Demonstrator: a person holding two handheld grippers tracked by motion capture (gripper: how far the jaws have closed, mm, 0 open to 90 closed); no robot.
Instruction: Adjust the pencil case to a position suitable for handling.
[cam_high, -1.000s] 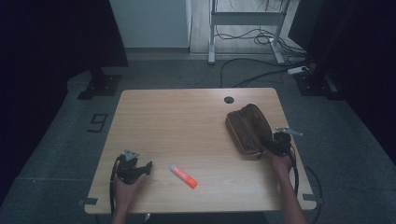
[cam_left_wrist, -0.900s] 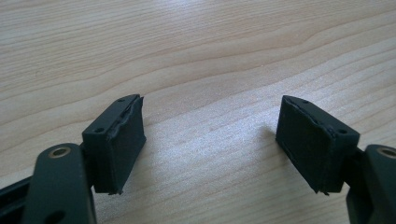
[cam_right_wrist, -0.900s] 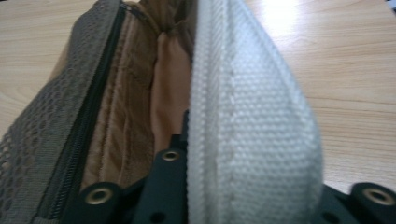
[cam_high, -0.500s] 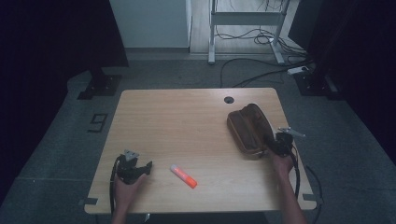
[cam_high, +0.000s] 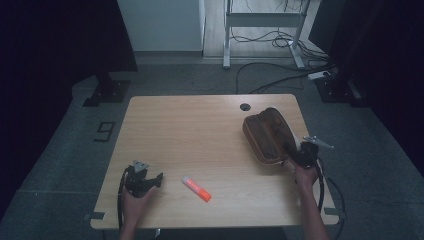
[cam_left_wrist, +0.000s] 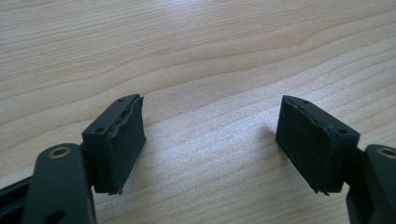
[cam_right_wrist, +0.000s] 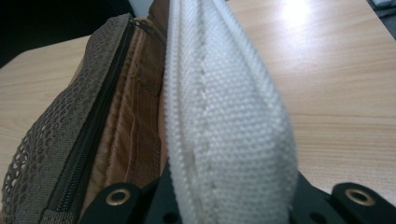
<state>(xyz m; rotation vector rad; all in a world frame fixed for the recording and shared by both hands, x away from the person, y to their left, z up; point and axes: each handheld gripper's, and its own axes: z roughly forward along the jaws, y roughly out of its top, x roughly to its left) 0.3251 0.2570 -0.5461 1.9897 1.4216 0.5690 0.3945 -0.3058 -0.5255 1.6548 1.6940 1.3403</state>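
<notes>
A brown zip pouch lies open at the table's right side. My right gripper is at its near right corner, shut on the pouch's edge. In the right gripper view a white woven flap of the pouch runs up from between the jaws, with the brown lining and a mesh zip pocket to its left. An orange and white marker lies near the front edge. My left gripper rests low over the bare wood to the marker's left, open, with nothing between its pads.
The light wooden table has a round cable hole at the back. Cables and a desk frame lie on the floor beyond it. Dark panels stand at the left and right.
</notes>
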